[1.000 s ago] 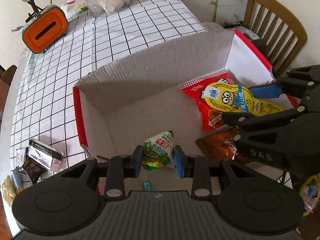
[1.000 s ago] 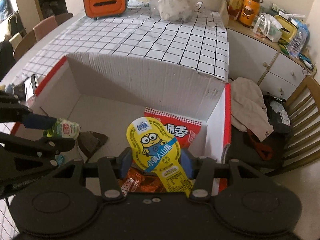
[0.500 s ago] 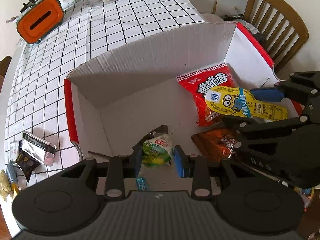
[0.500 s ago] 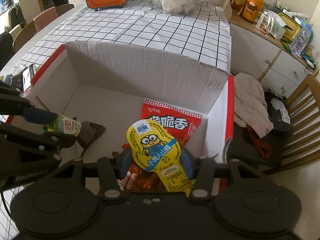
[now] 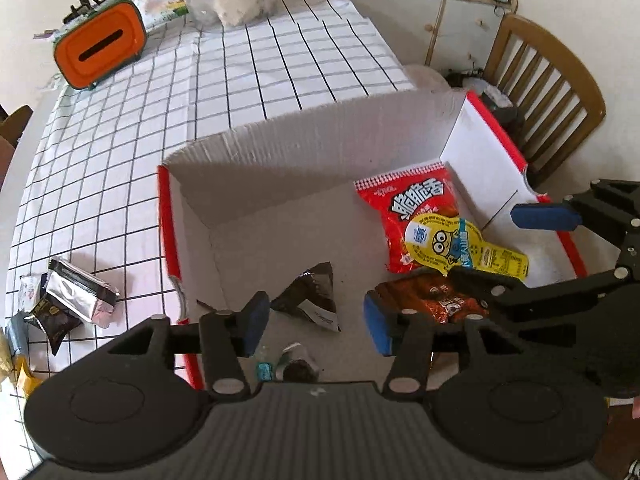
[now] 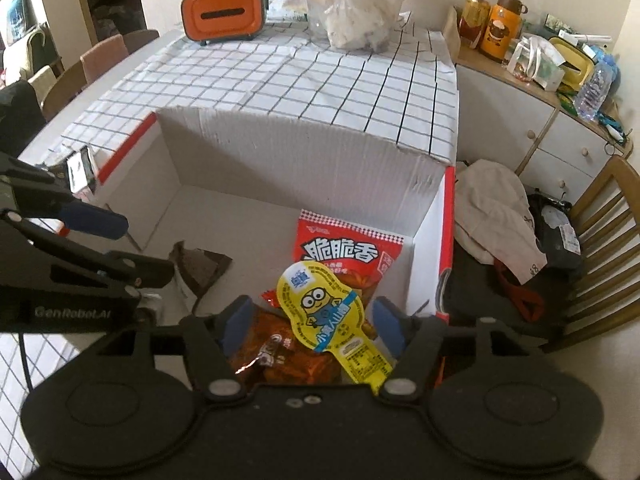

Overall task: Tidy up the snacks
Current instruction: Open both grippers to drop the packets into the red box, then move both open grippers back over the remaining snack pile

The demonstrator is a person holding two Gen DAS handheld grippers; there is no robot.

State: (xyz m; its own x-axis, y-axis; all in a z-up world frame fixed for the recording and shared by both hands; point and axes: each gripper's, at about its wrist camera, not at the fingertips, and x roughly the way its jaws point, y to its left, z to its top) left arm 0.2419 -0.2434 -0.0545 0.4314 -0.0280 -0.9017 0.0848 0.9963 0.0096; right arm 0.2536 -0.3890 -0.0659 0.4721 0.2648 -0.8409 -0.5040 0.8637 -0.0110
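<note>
- Left gripper (image 5: pixel 314 326) released, jaws just opened; a dark crinkled triangular packet (image 5: pixel 310 300) lies between them.
- Right gripper (image 6: pixel 310 324) released, jaws just opened above the glossy yellow pouch (image 6: pixel 324 312).
- Corrugated cardboard box (image 6: pixel 304 152) ahead, on a grid-pattern tablecloth (image 6: pixel 320 76).

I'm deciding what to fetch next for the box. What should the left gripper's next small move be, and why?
Probably lift the left gripper out of the cardboard box and swing toward the loose packets on the checked tablecloth. Its jaws have just been opening and hold nothing, and those packets lie outside the box.
</note>
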